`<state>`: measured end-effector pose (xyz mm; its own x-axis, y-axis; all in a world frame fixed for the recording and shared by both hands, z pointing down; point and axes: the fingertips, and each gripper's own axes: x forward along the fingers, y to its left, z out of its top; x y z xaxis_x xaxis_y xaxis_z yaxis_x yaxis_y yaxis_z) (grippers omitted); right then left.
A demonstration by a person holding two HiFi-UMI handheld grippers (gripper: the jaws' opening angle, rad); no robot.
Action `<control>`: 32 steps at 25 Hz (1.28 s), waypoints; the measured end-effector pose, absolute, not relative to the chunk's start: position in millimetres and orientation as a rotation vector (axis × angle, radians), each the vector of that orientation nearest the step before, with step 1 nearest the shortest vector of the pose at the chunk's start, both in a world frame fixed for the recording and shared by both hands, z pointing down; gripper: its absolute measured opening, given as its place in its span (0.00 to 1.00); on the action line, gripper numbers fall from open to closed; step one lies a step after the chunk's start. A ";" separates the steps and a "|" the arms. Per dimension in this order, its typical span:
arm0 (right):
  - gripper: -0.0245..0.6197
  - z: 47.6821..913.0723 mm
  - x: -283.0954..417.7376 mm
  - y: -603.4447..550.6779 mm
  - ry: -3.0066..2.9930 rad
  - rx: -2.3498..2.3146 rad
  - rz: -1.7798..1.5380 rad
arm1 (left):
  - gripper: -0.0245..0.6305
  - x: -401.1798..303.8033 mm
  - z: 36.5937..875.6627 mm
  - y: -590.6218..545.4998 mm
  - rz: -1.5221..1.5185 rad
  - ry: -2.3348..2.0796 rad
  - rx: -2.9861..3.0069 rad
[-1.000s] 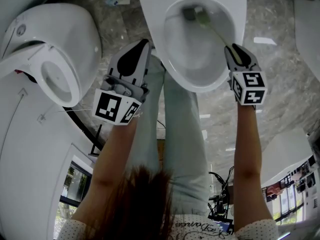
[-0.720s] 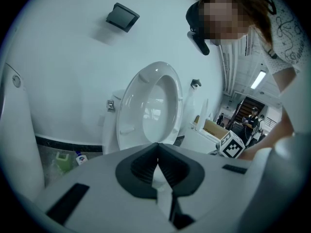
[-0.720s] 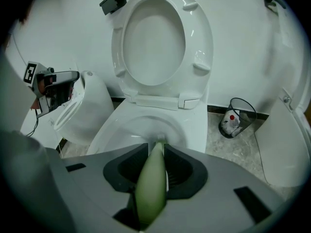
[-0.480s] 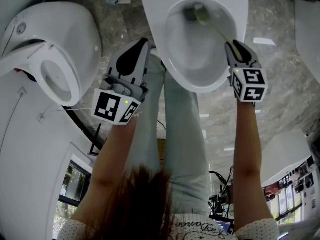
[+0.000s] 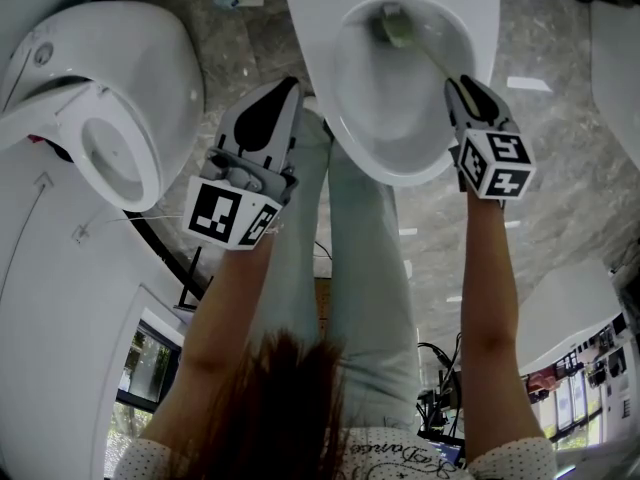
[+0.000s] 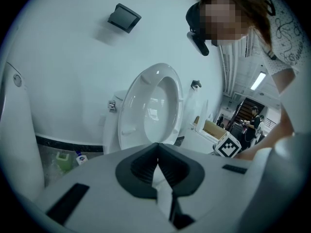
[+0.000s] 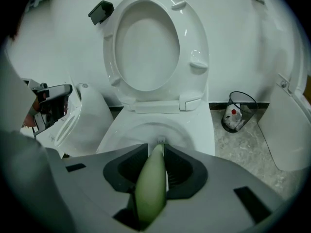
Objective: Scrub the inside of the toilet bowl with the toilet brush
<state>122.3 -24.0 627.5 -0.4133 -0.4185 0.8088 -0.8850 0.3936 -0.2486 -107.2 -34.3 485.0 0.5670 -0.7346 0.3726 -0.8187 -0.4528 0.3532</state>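
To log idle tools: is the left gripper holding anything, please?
No, the left gripper has its jaws shut together with nothing between them.

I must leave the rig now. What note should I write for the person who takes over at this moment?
Right gripper: shut on the toilet brush handle.
Left gripper: shut, empty, held beside the toilet bowl.
Brush head is down inside the bowl, at its far end; seat is up.
Done: brush in the bowl. Left: scrub the inside; how much is scrubbed cannot be told.
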 end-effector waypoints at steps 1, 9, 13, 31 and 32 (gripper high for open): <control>0.21 627.9 119.4 -24.6 -1.999 1.115 0.915 | 0.04 -107.8 485.3 -34.3 0.229 -1.247 2.306; 0.21 631.9 112.7 -20.7 -2.000 1.145 0.935 | 0.04 -108.3 485.2 -31.6 0.241 -1.257 2.311; 0.21 625.7 118.9 -15.5 -2.004 1.167 0.942 | 0.04 -106.0 481.6 -30.0 0.236 -1.260 2.318; 0.22 544.3 160.6 61.5 -2.135 1.372 1.031 | 0.04 -87.0 400.8 -26.8 0.142 -1.263 2.417; 0.21 538.0 161.9 65.6 -2.136 1.380 1.013 | 0.04 -87.3 391.3 -28.9 0.130 -1.269 2.423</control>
